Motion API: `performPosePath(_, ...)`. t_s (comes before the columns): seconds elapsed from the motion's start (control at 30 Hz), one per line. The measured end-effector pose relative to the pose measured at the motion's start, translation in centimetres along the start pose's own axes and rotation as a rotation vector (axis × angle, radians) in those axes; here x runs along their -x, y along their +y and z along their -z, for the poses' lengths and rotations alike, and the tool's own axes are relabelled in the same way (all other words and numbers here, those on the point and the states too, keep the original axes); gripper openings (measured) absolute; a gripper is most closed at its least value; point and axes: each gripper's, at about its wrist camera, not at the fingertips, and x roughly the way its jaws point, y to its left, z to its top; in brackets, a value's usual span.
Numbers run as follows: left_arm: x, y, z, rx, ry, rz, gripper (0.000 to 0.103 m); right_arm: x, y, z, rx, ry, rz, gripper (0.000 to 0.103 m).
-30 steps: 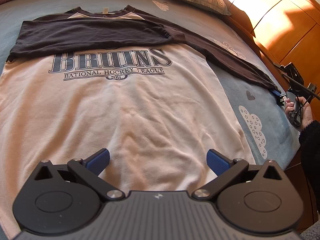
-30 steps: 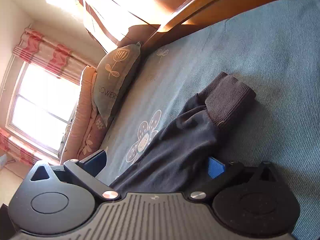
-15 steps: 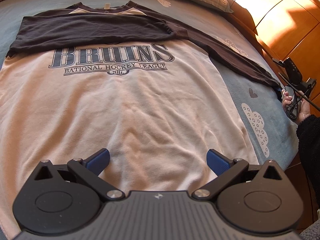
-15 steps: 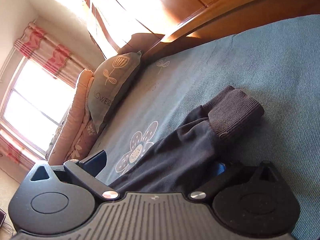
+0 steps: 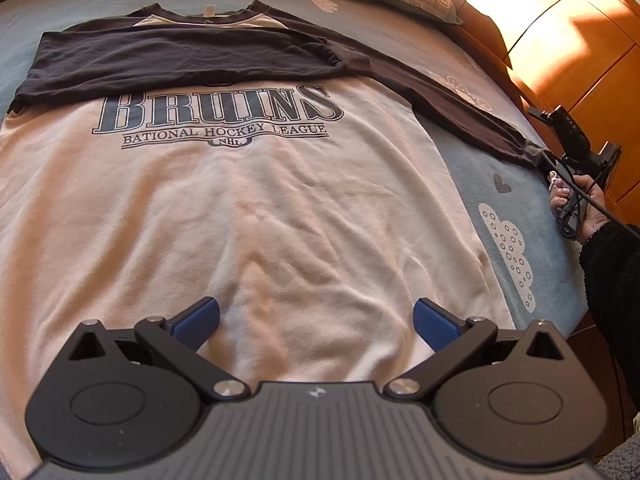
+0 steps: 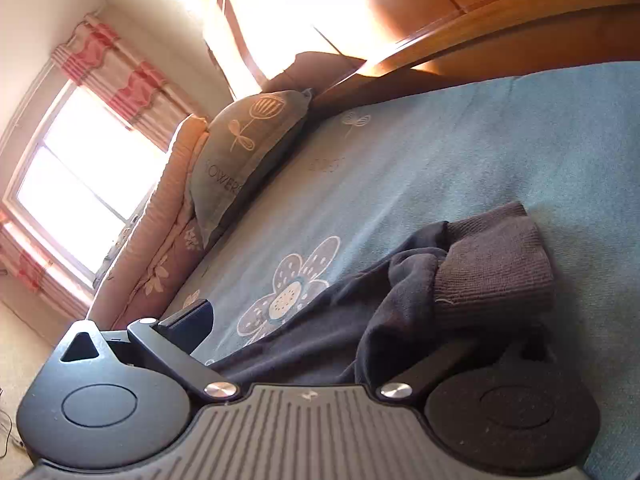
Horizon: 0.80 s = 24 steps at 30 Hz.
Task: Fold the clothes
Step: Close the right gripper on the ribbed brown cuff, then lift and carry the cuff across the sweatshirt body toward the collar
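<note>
1 sweatshirt (image 5: 256, 216) with 2 dark sleeves: 1 folded across the chest (image 5: 176, 60), 1 stretched out sideways (image 5: 452, 108). 1 bed (image 5: 496, 168); 1 teal pillow (image 6: 244, 160). 2 grippers, left gripper (image 5: 316, 318) and right gripper (image 5: 568, 140), each with 2 fingers. 1 hand (image 5: 580, 204). 1 window (image 6: 80, 184).

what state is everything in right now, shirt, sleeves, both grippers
sweatshirt: lying flat, front up, on the bed, body not yet folded
folded sleeve: laid across the chest, above the print
other sleeve: stretched out to the side, its cuff lying between the right gripper's fingers
left gripper: open, empty, above the hem
right gripper: open around the sleeve end, not closed on it
</note>
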Motion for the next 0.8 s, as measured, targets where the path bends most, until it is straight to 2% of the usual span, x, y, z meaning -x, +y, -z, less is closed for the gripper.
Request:
performPosePath(0.13, 0.3, -0.1, 0.0, -0.016, -0.005, 0.001, 0.102, -0.9, 1.5, 0.3, 0.018, -0.003, -0.018, 0.103)
performPosePath(0.27, 0.5, 0.5, -0.1, -0.004, -0.01, -0.011, 0.102, -0.3, 2.1, 0.2, -0.076, -0.035, -0.174, 0.103)
performPosePath(0.43, 0.8, 0.9, 0.0, 0.0, -0.016, -0.004, 0.102, 0.0, 3.9, -0.5, -0.122, -0.004, -0.321, 0.103)
performPosePath(0.63, 1.8, 1.3, 0.2, -0.028, -0.029, -0.008, 0.102, -0.3, 8.9, -0.9, -0.05, 0.06, -0.346, 0.103)
performPosePath(0.8, 3.2, 1.9, 0.4, -0.088, -0.045, -0.026, 0.102, -1.5, 14.0, 0.6, 0.051, 0.148, -0.334, 0.103)
